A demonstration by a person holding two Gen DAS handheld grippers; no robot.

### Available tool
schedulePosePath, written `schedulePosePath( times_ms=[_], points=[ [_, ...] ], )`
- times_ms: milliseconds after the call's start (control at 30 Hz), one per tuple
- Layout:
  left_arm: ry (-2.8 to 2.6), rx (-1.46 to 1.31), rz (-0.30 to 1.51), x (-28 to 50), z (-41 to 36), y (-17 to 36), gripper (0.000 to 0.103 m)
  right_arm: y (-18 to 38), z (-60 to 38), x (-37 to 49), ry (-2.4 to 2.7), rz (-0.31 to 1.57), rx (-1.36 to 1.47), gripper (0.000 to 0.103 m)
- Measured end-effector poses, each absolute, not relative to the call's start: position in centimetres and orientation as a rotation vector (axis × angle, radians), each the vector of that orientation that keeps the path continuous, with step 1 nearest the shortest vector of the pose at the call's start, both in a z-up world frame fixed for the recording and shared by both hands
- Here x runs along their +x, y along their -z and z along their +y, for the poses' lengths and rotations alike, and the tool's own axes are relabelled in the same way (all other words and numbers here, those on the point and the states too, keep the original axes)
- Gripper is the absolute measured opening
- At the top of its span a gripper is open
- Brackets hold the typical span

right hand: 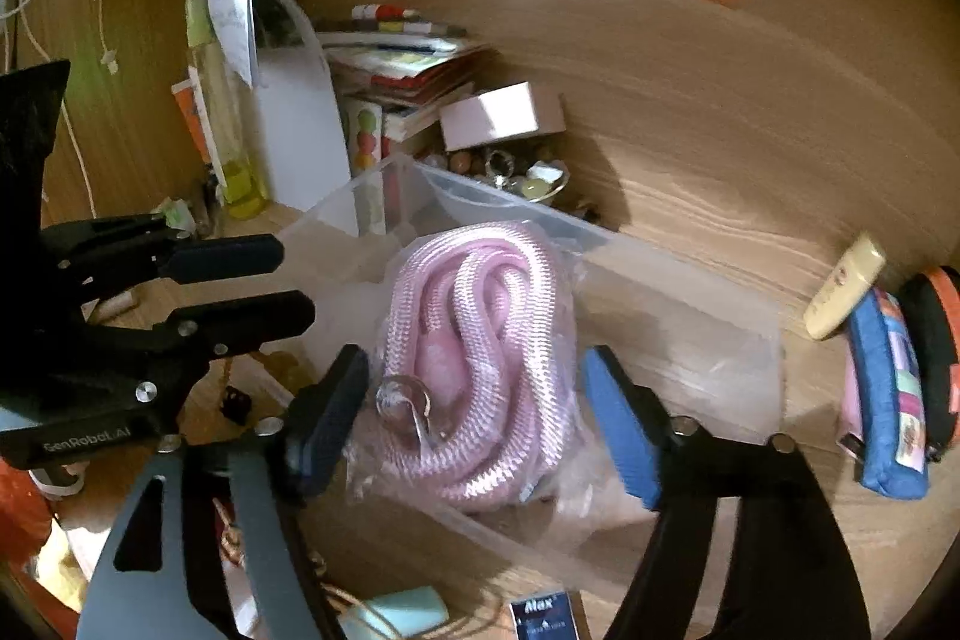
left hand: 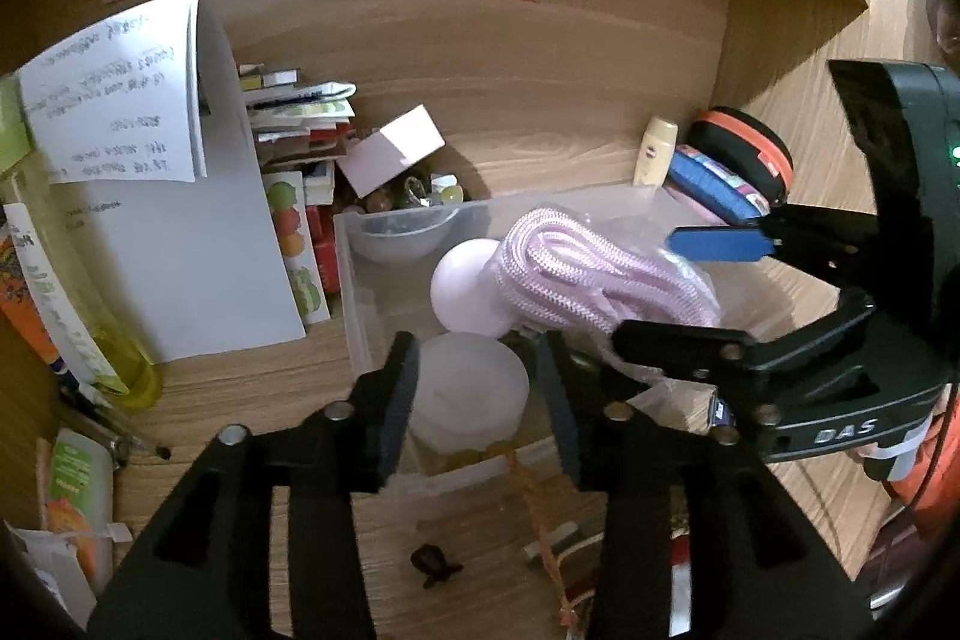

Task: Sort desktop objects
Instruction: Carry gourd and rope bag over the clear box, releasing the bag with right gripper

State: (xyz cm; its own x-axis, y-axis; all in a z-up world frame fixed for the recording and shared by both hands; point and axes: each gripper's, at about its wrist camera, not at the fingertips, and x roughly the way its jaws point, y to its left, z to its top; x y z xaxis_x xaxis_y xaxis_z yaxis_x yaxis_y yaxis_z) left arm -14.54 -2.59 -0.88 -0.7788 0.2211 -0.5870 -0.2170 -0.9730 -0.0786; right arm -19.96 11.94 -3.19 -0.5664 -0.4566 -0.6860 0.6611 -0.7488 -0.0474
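Your right claw [right hand: 474, 400] stands spread wide, one pad on either side of the bagged pink rope [right hand: 480, 340], and neither pad looks to be pressing on it, so treat the rope as released, not gripped. The rope lies coiled in its thin plastic bag over the clear plastic bin [right hand: 690, 316] on the worktop [right hand: 720, 148], seemingly sitting high in the bin with part of the bag draped toward the near wall; from the left wrist view it rests against a pale pink ball [left hand: 462, 292]. If the step is to settle the rope into the bin, which is my reading, draw the right claw straight back and up, so the pads do not snag the loose bag or the clear hook [right hand: 402, 400] at the front of the coil and drag the bundle out again. If it sits too proud, nudge the top of the coil down with a closed pad, not the bag film, which will slide and crumple. Your left claw [left hand: 480, 388] is also open and grasping nothing; its fingers flank a frosted white jar [left hand: 468, 394] at the near end of the bin, without clearly touching it as far as I can tell. Keep it steady there, or rest one finger against the bin's rim [left hand: 354, 292] to stop the light bin skidding. Watch that the two claws, now near each other, do not knock together.
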Motion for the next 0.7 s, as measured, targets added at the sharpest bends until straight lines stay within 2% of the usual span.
schedulePosePath(
  times_ms=[67, 233, 433, 600, 700],
  points=[
    [-2.758, -0.904, -0.009, -14.4, -2.5, 0.8, 0.045, 2.6, 12.6, -19.4, 2.32, 0.385, 0.876, 0.08],
    [-2.764, -0.881, 0.01, -14.0, -2.2, 0.5, 0.061, 1.6, 14.8, -17.8, 2.364, 0.358, 0.873, 0.083],
    [-2.76, -0.895, -0.021, -12.9, -2.7, -0.2, 0.076, 1.3, 17.8, -15.7, 2.419, 0.359, 0.863, 0.085],
    [-2.745, -0.934, -0.051, -11.0, -3.0, -0.8, 0.08, 2.3, 20.1, -14.7, 2.452, 0.361, 0.893, 0.086],
    [-2.766, -0.928, -0.013, -9.2, -2.7, -1.1, 0.088, 3.3, 21.4, -14.4, 2.455, 0.335, 0.92, 0.086]
  ],
)
